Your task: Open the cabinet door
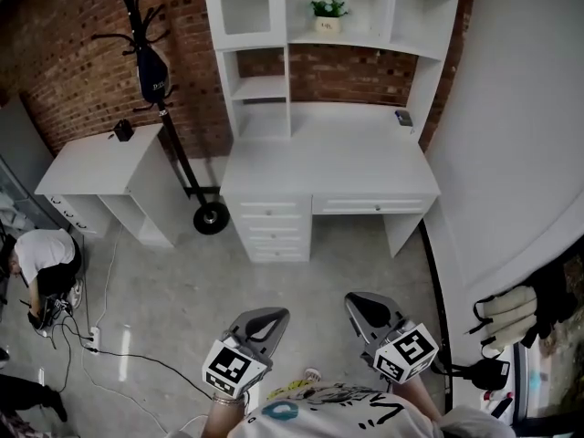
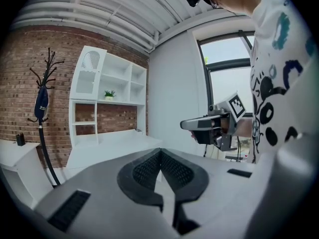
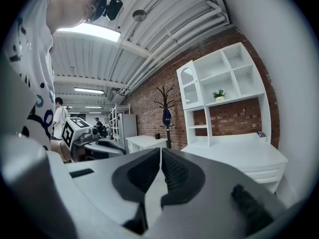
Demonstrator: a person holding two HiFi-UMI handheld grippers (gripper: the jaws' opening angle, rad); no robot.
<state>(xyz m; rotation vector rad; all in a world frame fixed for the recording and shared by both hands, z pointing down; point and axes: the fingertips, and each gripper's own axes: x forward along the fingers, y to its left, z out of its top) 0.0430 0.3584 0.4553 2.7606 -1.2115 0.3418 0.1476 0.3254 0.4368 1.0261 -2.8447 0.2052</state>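
The white desk (image 1: 328, 167) with a shelf hutch stands against the brick wall. The cabinet door (image 1: 246, 5) is the closed panel with a scalloped window at the hutch's top left; it also shows as the cabinet door (image 2: 88, 76) and the cabinet door (image 3: 189, 88). My left gripper (image 1: 272, 318) and right gripper (image 1: 359, 303) hover side by side over the floor, well short of the desk. In the left gripper view the left gripper (image 2: 160, 152) has its jaws together with nothing between them. The right gripper (image 3: 160, 151) is likewise shut and empty.
A black coat stand (image 1: 151, 64) on a wheeled base stands left of the desk, beside a low white side table (image 1: 96, 167). A potted plant (image 1: 328, 9) sits on a shelf. A crouching person (image 1: 41, 263) and floor cables (image 1: 119, 354) are at the left; a curved white wall (image 1: 520, 153) is at the right.
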